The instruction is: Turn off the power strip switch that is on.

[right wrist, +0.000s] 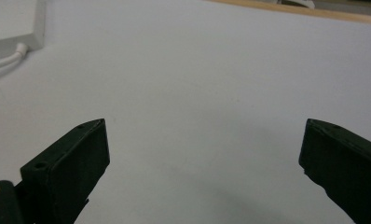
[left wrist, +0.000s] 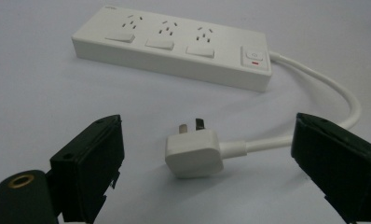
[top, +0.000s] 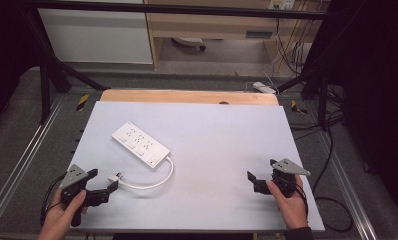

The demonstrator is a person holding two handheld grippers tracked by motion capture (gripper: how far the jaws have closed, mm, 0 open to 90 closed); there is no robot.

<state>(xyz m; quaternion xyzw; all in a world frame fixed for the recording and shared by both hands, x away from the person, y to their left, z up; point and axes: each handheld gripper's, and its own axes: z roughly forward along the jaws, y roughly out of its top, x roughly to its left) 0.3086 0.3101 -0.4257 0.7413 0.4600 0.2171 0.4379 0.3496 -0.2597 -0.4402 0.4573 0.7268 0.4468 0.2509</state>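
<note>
A white power strip point(top: 140, 145) lies on the left half of the white table point(top: 212, 130). Its white cable point(top: 157, 182) loops round to a plug point(top: 116, 177) lying flat near the front. My left gripper point(top: 105, 179) is open right at the plug. In the left gripper view the plug point(left wrist: 193, 151) lies on the table between the two spread jaws, touching neither, with the strip point(left wrist: 174, 46) behind it. My right gripper point(top: 261, 169) is open over bare table at the front right. In the right gripper view, that gripper point(right wrist: 205, 122) holds nothing.
A wooden table edge point(top: 187, 96) shows past the white sheet at the back. A metal frame point(top: 47, 80) and loose cables point(top: 332, 150) surround the table. One corner of the power strip point(right wrist: 11, 23) shows at the top left of the right gripper view.
</note>
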